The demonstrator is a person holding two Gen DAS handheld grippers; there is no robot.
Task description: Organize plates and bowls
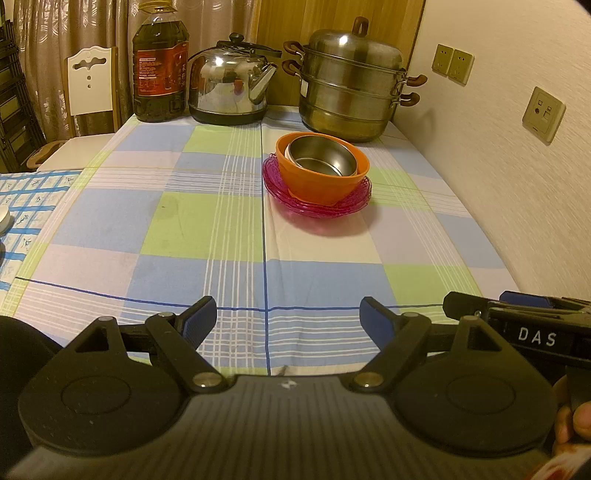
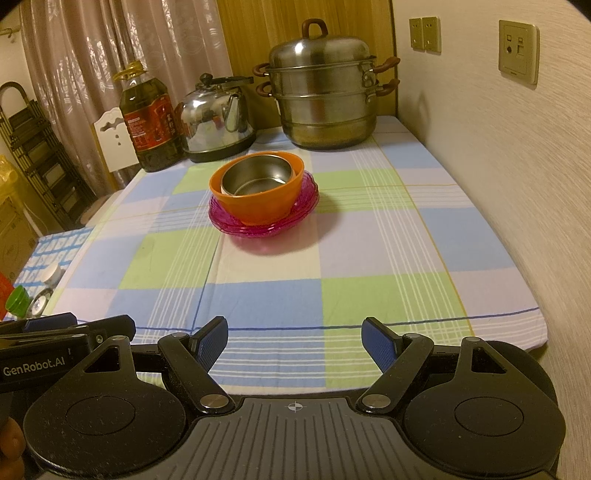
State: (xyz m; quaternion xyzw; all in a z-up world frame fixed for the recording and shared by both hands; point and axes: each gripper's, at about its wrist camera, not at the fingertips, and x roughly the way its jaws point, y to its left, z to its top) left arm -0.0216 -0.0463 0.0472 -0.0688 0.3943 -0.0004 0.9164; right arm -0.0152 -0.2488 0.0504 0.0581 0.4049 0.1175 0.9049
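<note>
A steel bowl (image 1: 320, 159) sits inside an orange bowl (image 1: 322, 173), stacked on pink plates (image 1: 317, 201) toward the far right of the checked surface (image 1: 207, 229). Left gripper (image 1: 287, 320) and right gripper (image 2: 294, 341) hover at the near edge, fingers apart, holding nothing.

Domestic kitchen or dining corner of a home. A table covered with a checked cloth (image 2: 369, 258) in blue, green and white stands against a textured wall bearing switch plates (image 2: 424, 34) and a socket panel (image 2: 518, 51). At the far edge of the table stand a tiered stainless steamer pot (image 2: 321, 99) with brown handles, a steel kettle (image 2: 214, 122) on a dark base, and a large bottle of cooking oil (image 2: 149, 122) with a yellow carrying ring. Patterned curtains (image 2: 122, 40) hang behind, beside a wood-panelled surface (image 1: 332, 18). A white carved chair back (image 1: 90, 83) and a dark folding rack (image 2: 44, 162) stand past the table's left side.
</note>
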